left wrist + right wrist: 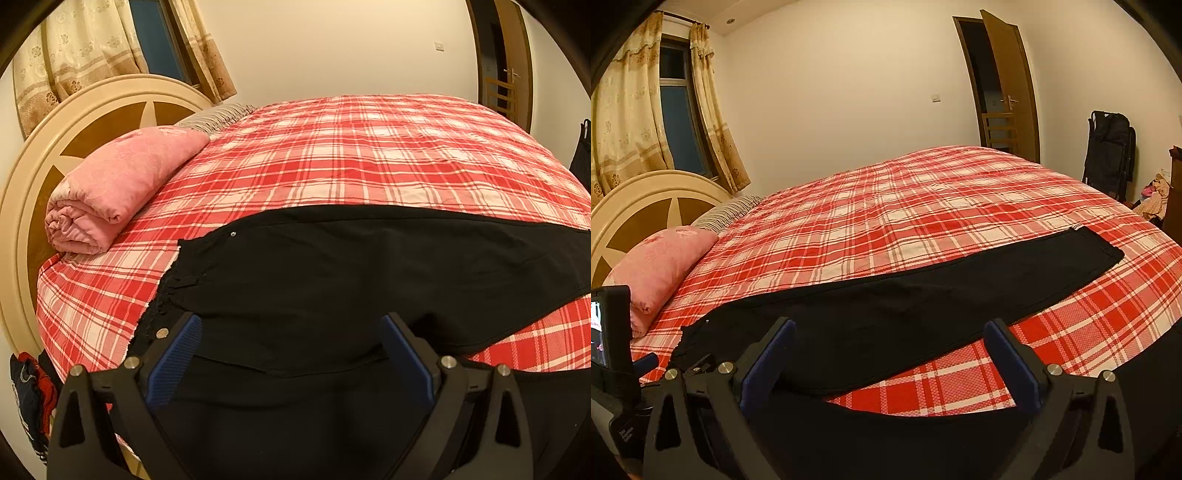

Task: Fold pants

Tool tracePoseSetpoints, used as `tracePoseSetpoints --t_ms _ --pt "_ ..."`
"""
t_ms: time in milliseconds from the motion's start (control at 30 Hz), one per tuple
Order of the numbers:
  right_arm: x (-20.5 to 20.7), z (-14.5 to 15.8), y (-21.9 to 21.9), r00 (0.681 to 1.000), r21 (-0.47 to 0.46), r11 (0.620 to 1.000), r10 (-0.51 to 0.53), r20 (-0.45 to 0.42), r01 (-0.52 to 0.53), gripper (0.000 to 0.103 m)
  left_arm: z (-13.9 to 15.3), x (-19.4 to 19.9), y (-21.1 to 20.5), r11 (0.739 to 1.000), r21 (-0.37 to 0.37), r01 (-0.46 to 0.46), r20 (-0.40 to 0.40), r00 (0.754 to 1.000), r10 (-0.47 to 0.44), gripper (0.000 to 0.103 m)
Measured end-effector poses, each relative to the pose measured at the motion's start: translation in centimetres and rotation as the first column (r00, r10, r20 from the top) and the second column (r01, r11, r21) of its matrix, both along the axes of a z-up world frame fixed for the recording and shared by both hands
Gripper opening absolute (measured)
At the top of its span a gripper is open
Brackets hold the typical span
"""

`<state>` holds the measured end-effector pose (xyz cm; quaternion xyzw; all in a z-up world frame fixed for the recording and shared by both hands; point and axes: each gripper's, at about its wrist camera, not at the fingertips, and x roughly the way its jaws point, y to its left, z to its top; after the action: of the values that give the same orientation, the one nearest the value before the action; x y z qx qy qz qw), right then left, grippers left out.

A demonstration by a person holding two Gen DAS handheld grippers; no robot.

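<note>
Black pants (pixel 332 273) lie spread on the red plaid bed (pixel 351 158). The waistband is at the left and one leg stretches right to its cuff (pixel 1100 251). A second black part lies along the near edge under both grippers (pixel 886 435). My left gripper (pixel 291 332) is open and empty, just above the pants near the waist. My right gripper (pixel 890 336) is open and empty, above the upper leg of the pants (pixel 923 306).
A rolled pink quilt (pixel 122 184) lies at the head end by the round cream headboard (pixel 33 177). A striped pillow (pixel 727 214) sits behind it. A black folded chair (pixel 1112 147) and an open door (pixel 1008 81) stand beyond the bed. Clothes hang at the bed's left edge (pixel 29 398).
</note>
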<state>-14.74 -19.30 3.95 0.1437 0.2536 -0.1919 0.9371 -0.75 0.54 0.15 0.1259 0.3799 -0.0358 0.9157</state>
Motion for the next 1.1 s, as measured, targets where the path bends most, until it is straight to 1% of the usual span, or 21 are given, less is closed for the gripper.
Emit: tracePoseSetpoints --t_ms 733,1100 --pt "0.30 -0.09 0.17 1.000 0.006 1.000 0.002 -0.009 -0.001 0.102 -0.03 0.03 0.28 1.000 -0.002 0.003 -0.003 1.000 -0.003 0.099" --pt "0.40 -0.27 0.00 1.000 0.000 1.000 -0.007 -0.021 0.007 0.102 -0.03 -0.20 -0.31 1.000 -0.009 0.007 -0.005 1.000 -0.007 0.099"
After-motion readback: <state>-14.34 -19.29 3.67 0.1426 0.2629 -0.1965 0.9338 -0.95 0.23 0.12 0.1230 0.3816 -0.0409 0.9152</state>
